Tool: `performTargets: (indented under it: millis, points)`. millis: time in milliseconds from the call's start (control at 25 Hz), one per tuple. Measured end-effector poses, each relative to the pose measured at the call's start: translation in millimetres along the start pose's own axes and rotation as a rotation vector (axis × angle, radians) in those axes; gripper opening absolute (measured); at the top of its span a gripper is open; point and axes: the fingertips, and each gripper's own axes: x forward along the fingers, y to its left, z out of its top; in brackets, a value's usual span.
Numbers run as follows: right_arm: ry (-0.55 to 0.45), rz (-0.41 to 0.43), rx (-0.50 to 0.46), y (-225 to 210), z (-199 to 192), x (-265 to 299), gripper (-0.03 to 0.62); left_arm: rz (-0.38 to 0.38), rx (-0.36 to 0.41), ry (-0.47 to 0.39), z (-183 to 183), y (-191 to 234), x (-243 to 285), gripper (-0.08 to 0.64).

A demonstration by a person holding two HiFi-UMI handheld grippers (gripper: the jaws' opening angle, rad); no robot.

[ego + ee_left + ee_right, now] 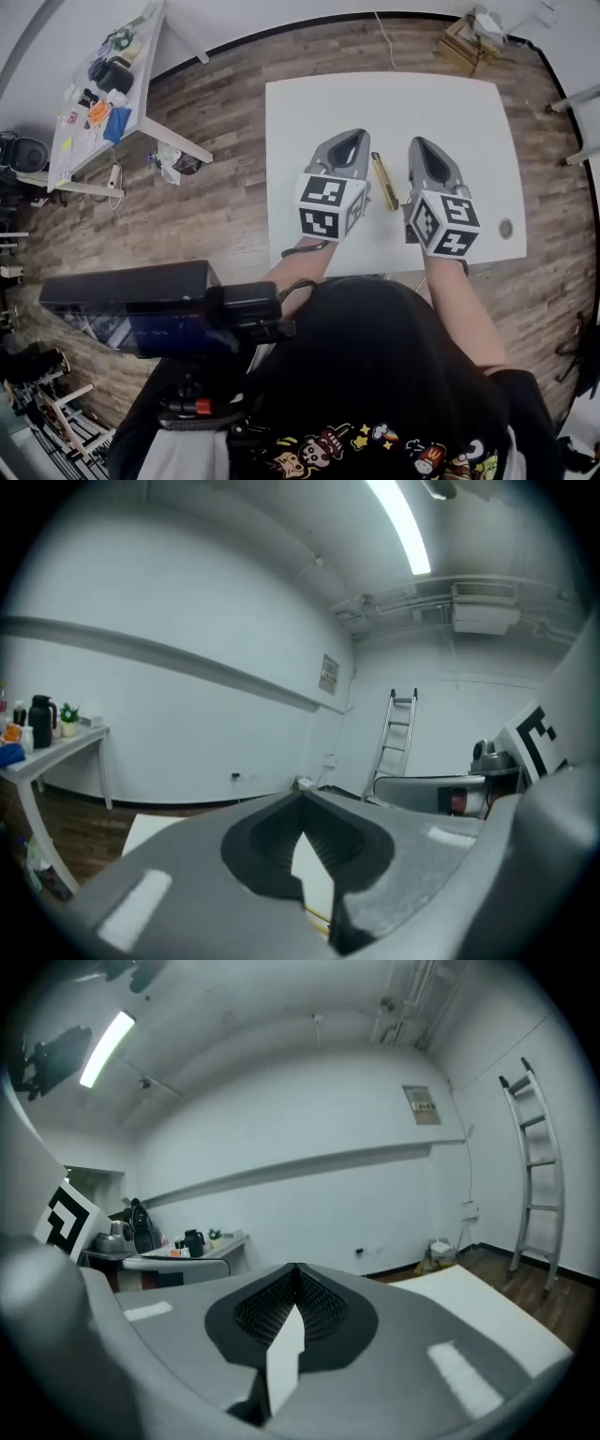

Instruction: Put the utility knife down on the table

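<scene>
Status: utility knife [383, 181] lies flat on the white table [450, 103], dead ahead of me at 12 o'clock. Its long axis runs roughly 11-to-5. Nothing is touching it, so I judge the put-down done.

Left gripper [345, 150] sits just beside the knife at its 9 o'clock. Right gripper [427, 159] is just beside it at 3 o'clock. Both point away from me toward 12.

Jaws:
- Left gripper view: tips of the left gripper [300, 803] meet, with only bare table showing through the pocket behind them. It's empty. There's a thin yellow sliver low in the frame, probably the knife's edge, but I can't confirm.
- Right gripper view: same for the right gripper [293, 1274], tips together with nothing between.

Handling, my read:
- Slim, rigid body, light, likely hard plastic or metal, so slick against the pads.
- It lies low on the table, so a pick means coming down steeply with the jaws straddling the narrow width.
- Take it mid-body, near the balance point, and stay clear of the blade end. I can't tell from here which end that is, or whether the blade is out.

Only other item is a small round object [505, 228] at 4 o'clock near the table edge, well apart from the knife.
</scene>
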Motion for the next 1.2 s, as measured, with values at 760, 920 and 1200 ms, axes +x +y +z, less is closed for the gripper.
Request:
performTargets:
  millis: [760,920,1200]
  points:
    - [-0.034,-0.043,-0.046,-22.3,6.6,1.3,0.017,0.017,0.056,-0.048,10.5,-41.3,14.1,0.000]
    - [-0.022,-0.042,-0.042,-22.0,-0.1,1.6,0.017,0.014,0.054,-0.038,4.4,-43.5,15.1,0.000]
    - [-0.011,-0.044,-0.039,-22.4,-3.2,2.3,0.017,0.017,0.046,-0.036,3.8,-42.4,16.3,0.000]
